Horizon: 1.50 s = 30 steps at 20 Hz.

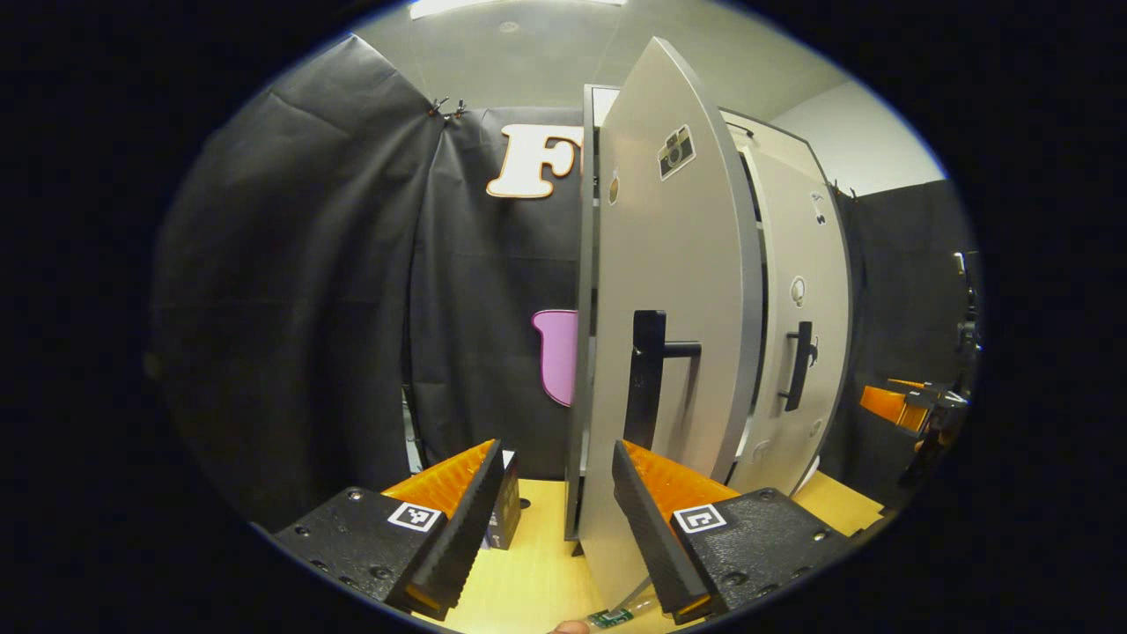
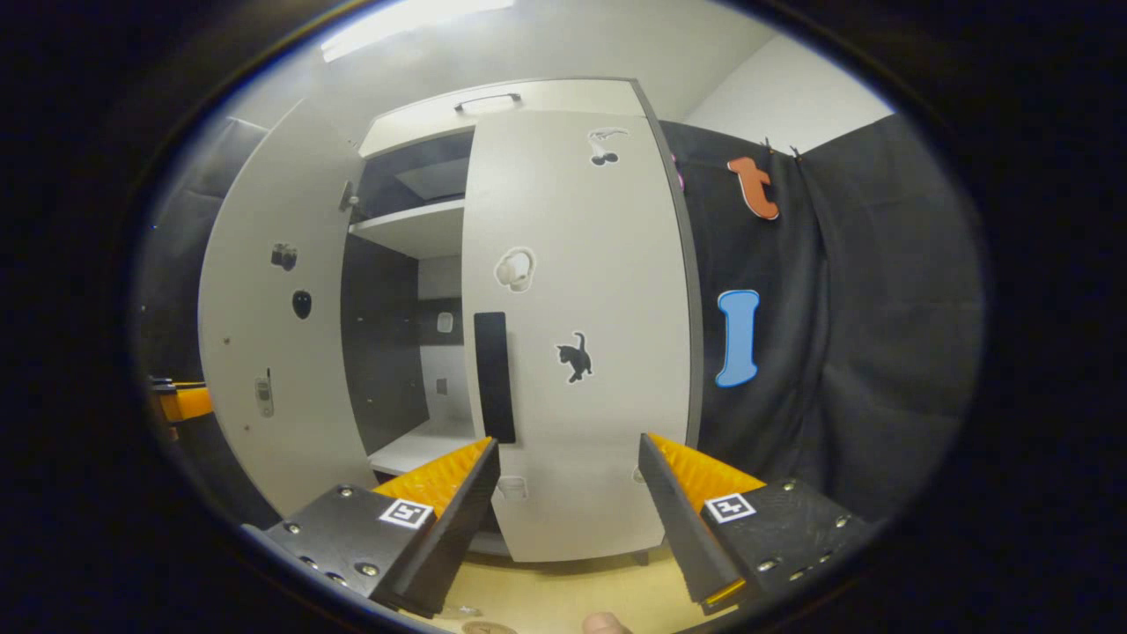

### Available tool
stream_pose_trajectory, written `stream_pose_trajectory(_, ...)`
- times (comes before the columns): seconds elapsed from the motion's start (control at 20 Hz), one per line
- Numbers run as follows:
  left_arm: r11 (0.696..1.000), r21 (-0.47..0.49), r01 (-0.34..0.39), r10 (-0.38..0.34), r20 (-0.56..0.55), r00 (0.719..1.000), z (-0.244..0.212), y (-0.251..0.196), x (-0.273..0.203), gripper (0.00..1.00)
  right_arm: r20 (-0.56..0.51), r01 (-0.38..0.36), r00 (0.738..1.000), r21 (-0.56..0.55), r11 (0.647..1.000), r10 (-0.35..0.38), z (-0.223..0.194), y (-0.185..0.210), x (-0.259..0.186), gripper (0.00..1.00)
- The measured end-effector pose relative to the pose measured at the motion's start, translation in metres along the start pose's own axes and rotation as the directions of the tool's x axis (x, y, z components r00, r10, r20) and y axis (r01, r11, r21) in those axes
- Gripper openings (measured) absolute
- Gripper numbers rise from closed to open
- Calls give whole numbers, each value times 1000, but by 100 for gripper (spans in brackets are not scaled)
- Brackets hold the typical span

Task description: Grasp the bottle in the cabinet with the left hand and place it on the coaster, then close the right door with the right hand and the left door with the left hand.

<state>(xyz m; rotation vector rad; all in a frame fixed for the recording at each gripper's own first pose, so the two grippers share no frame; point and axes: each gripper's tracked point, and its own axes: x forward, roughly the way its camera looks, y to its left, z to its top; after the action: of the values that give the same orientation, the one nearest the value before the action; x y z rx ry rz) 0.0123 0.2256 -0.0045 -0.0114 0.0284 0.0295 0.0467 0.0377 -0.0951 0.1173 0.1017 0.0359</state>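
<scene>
We are holding our left tool (image 1: 555, 519) spread wide around the left door (image 1: 669, 291) at frame middle. The right tool (image 2: 568, 519) is spread too. The right door (image 2: 572, 335) looks shut. The door could hit our tool.

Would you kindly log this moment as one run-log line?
left gripper: open, facing ajar grey left cabinet door | right gripper: open | grey right door: closed
</scene>
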Motion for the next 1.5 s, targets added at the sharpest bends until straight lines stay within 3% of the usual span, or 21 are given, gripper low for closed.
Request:
stream_pose_trajectory(0.15,1000,-9,26,-26,-1,1000,-1,-14,2,81,0,15,1000,0,1000,-15,0,-12,-13,96)
stream_pose_trajectory(0.2,999,-8,33,-33,-1,999,0,-18,2,81,0,20,1000,-2,1000,-20,0,-17,-15,93)
stream_pose_trajectory(0.65,997,-7,81,-81,-10,997,-6,-61,17,81,-5,65,998,11,998,-65,-2,-57,-25,93)
stream_pose_trajectory(0.7,996,-4,91,-91,-9,996,-6,-68,19,81,-4,69,998,14,998,-69,-2,-61,-25,96)
stream_pose_trajectory(1.1,978,-41,203,-203,1,979,-7,-129,51,81,-3,131,991,24,991,-131,0,-101,-33,96)
stream_pose_trajectory(1.5,965,-37,260,-259,20,966,-3,-159,78,81,7,197,980,31,980,-198,3,-132,-43,98)
